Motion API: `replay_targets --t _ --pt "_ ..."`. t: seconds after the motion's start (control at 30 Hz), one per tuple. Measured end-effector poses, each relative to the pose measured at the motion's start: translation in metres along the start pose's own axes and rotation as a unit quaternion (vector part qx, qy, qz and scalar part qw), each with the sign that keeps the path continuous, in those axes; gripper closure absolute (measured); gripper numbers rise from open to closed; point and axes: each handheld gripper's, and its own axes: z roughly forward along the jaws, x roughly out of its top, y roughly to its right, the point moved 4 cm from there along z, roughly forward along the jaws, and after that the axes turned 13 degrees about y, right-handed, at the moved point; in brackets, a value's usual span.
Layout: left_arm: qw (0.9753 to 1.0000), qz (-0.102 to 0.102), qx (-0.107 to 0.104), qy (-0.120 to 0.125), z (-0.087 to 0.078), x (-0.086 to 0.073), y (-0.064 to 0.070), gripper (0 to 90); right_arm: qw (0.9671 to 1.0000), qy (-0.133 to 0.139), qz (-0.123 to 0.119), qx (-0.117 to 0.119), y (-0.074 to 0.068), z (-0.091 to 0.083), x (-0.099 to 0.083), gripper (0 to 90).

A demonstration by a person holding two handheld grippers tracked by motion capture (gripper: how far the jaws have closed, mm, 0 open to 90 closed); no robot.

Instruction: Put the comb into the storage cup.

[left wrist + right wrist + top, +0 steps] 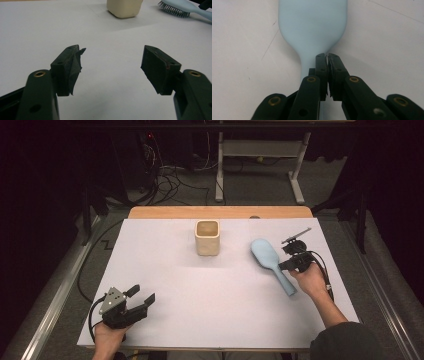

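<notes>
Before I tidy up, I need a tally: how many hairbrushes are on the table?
1. The light blue hairbrush lies right of the beige cup, under the shut right gripper.

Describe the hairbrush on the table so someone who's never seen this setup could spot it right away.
On the white table, look right of the cream square cup. The pale blue hairbrush lies bristles down, its handle pointing toward the person, with the right gripper at its neck. It is the only blue, long-handled thing there.
</notes>
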Motion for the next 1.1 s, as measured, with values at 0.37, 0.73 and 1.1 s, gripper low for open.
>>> replay_targets --t 0.37,0.73,1.1 --pt "1.0000 -0.001 0.000 -0.003 0.000 0.000 0.000 32.7 0.9998 0.016 0.004 0.009 -0.007 -0.005 0.001 71.7" --pt "1.0000 -0.002 0.001 -0.007 0.000 0.000 0.000 32.4 0.9999 -0.008 -0.003 0.007 -0.015 0.006 -0.004 60.3" --pt "1.0000 -0.002 0.002 -0.010 0.000 0.000 0.000 32.2 0.9994 -0.031 -0.012 -0.009 -0.018 0.022 -0.006 63.0"
